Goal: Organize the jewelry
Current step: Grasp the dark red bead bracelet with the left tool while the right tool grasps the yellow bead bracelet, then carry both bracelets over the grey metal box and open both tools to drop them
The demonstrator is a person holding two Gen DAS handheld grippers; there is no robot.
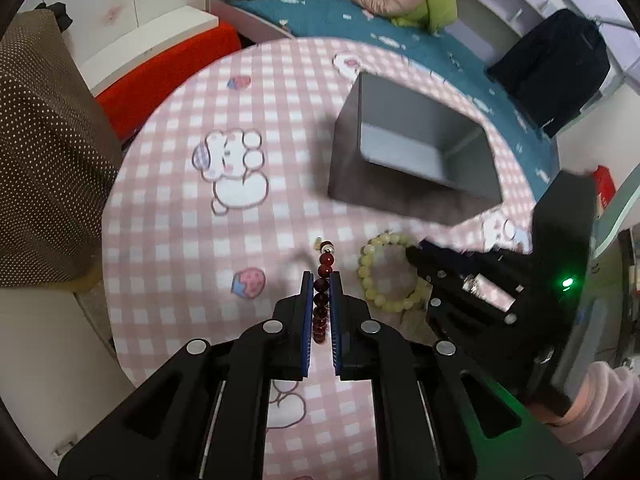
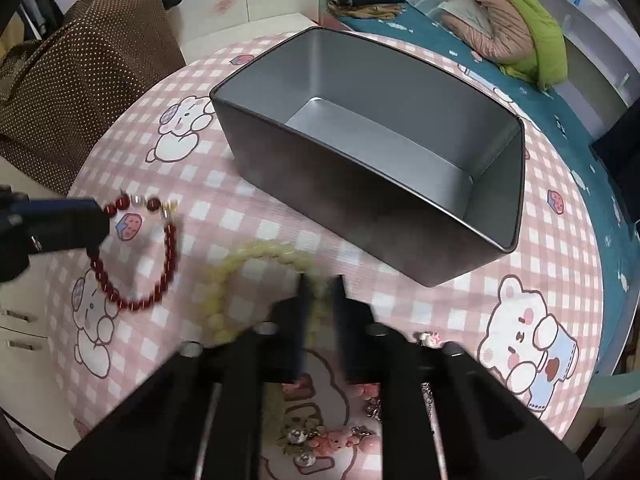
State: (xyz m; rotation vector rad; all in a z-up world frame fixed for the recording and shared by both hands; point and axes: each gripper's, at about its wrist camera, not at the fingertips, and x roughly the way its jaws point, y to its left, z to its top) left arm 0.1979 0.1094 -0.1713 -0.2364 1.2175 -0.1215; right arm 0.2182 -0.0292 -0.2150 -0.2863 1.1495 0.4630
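You are working over a round table (image 1: 168,216) covered in a pink checked cloth with cartoon bears, set in a bedroom with a teal bedspread (image 1: 320,12) behind it. A grey metal box (image 2: 372,200) stands open-topped near the table's far edge.

Your left gripper (image 1: 321,280) has its blue-padded jaws drawn in close around the dark red bead bracelet (image 1: 321,300). Its own camera shows only a straight run of beads between the pads. The right wrist view shows what that one hides: the rest of the red bracelet (image 2: 136,264) is a full loop lying on the cloth towards the table's left edge, with the left gripper (image 2: 98,216) clamped on its top arc.

Your right gripper (image 2: 320,280) is blurred in its own view, jaws narrowly parted with pale beads between them; whether they actually pinch I cannot tell. From the left wrist view its tip (image 1: 412,254) touches the pale yellow bead bracelet (image 1: 384,276), which lies just right of the red one, in front of the box.

Only the right wrist view shows the small pink and silver charms (image 2: 340,440) at the table's near edge, under the gripper.
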